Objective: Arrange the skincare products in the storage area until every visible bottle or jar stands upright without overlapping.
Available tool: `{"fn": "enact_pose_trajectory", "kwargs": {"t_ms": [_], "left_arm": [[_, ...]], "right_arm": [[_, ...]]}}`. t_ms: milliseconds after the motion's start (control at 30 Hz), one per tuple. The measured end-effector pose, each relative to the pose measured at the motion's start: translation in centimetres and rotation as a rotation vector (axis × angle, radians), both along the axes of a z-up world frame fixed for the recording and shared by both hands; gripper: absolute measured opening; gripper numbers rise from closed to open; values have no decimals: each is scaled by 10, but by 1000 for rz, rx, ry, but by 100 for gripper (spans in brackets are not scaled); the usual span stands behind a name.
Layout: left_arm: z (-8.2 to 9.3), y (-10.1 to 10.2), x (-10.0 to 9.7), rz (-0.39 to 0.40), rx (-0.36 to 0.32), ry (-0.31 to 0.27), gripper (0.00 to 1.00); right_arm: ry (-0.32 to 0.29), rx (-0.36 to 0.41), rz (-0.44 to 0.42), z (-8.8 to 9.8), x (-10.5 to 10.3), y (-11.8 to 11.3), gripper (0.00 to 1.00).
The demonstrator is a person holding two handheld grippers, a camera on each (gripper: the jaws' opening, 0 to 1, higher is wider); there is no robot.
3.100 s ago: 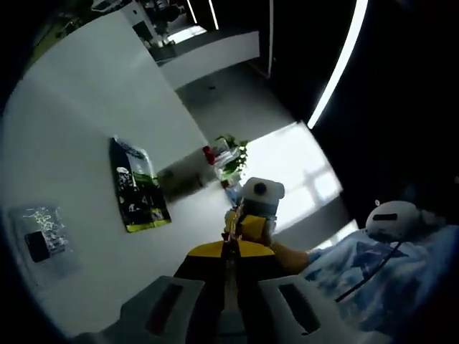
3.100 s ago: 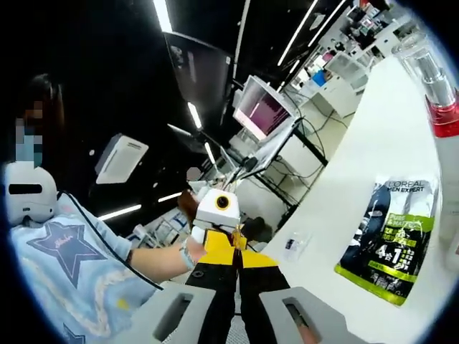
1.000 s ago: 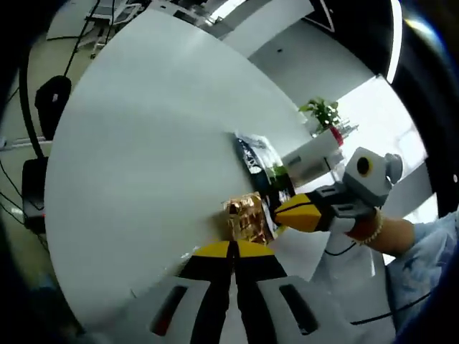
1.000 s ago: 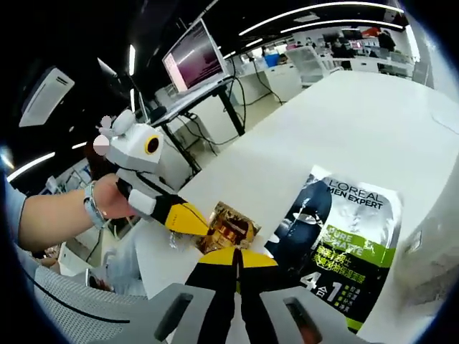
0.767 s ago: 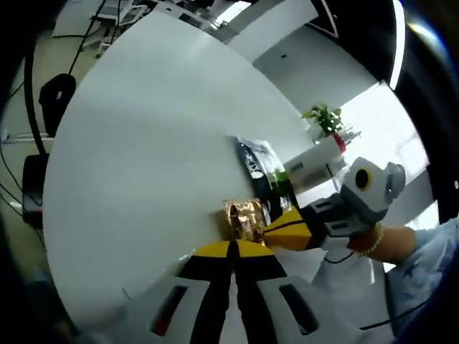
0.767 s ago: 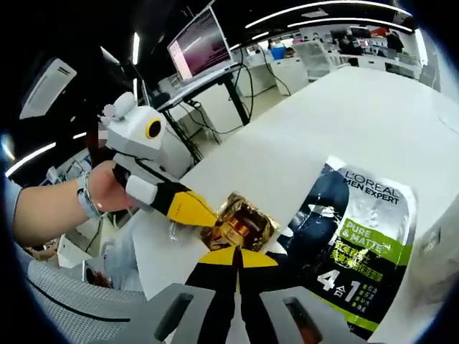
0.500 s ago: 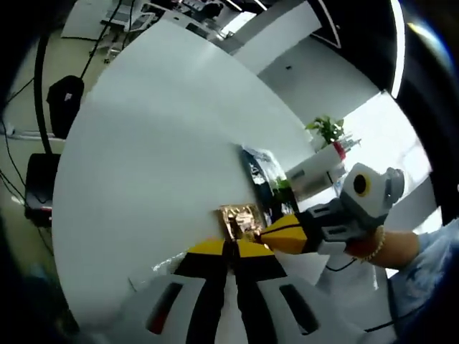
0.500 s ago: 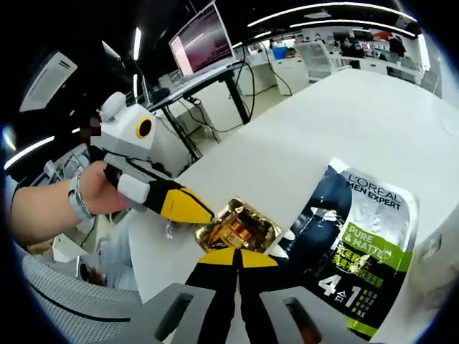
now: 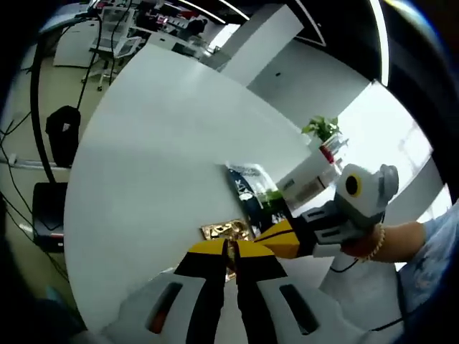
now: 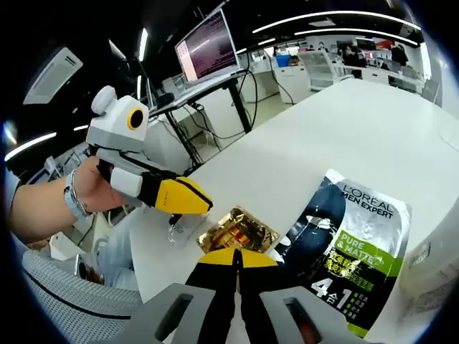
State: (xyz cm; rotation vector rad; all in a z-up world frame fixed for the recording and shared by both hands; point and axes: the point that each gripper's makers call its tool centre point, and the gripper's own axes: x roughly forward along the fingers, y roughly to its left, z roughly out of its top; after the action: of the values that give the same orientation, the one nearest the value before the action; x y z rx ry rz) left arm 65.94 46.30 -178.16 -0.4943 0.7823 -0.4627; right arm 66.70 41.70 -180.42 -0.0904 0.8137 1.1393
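Gold sachet (image 10: 237,233) beside green pouch (image 10: 356,244)

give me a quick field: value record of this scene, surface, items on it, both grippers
surface: white table
gold packet: gold foil sachet lying flat, just ahead of both grippers' tips
dark packet: black and green pouch lying flat, beside the sachet
left gripper: jaws together, tip over the table near the sachet, not clearly touching it
right gripper: jaws together, nothing between them
background: potted plant, monitor
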Motion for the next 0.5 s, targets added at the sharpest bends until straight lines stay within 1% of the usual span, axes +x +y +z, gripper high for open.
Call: {"fn": "enact_pose_trajectory", "kwargs": {"t_ms": [100, 167, 200, 233, 267, 300, 333, 367, 400, 467, 500], "left_arm": [[4, 4, -2, -8, 30, -20, 1], [7, 9, -6, -15, 54, -34, 5], [7, 11, -8, -21, 75, -44, 8], [9, 16, -11, -48, 126, -79, 11], [9, 18, -13, -68, 166, -106, 17], [10, 22, -17, -92, 221, -132, 23], [9, 24, -20, -109, 255, -143, 28], [6, 26, -26, -142, 285, -131, 36], [5, 26, -30, -165, 298, -120, 42], [1, 28, -34, -215, 355, -110, 51], [-1, 30, -35, -231, 388, -107, 53]], "right_arm": [[-11, 9, -16, 5, 4, -5, 0], [-5, 33, -45, 10, 7, -10, 0], [11, 56, -70, 14, 7, -13, 0], [25, 78, -89, 18, 7, -15, 0], [41, 100, -105, 21, 6, -17, 0], [69, 132, -127, 26, 4, -20, 0], [88, 157, -139, 31, 1, -22, 0], [112, 198, -152, 38, -3, -24, 0], [132, 226, -162, 43, -5, -25, 0], [211, 295, -182, 55, -15, -27, 0], [265, 343, -189, 64, -20, -27, 0]]}}
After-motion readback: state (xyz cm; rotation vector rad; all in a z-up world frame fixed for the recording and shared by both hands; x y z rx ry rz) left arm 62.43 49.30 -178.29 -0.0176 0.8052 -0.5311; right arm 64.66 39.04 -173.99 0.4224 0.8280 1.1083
